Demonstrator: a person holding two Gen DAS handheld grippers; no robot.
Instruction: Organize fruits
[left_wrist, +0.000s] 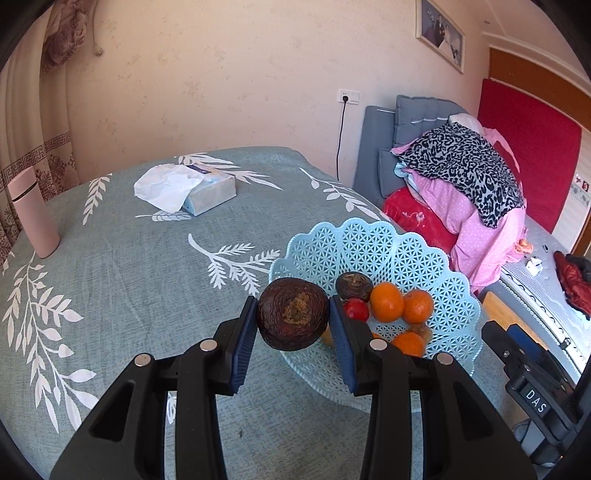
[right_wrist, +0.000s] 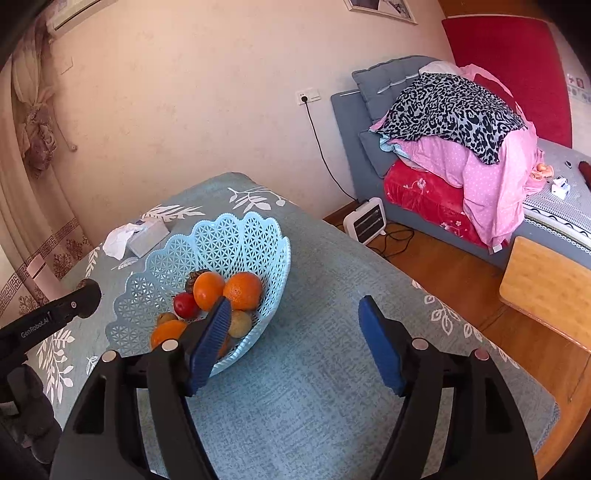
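My left gripper (left_wrist: 293, 314) is shut on a dark brown wrinkled fruit (left_wrist: 293, 314) and holds it above the table, just left of the light blue lattice basket (left_wrist: 369, 243). The basket holds oranges (left_wrist: 386, 301), a red fruit (left_wrist: 356, 309) and another dark brown fruit (left_wrist: 354, 285). In the right wrist view the basket (right_wrist: 229, 236) with oranges (right_wrist: 242, 290) lies left of my right gripper (right_wrist: 295, 317), which is open and empty above the tablecloth. The left gripper's body (right_wrist: 55, 314) shows at the left there.
A tissue box (left_wrist: 207, 188) and a pink bottle (left_wrist: 33, 212) stand on the leaf-patterned tablecloth (left_wrist: 129, 258). A bed with piled bedding (right_wrist: 461, 147), a small heater (right_wrist: 365, 219) on the floor and a wooden stool (right_wrist: 546, 284) lie right of the table.
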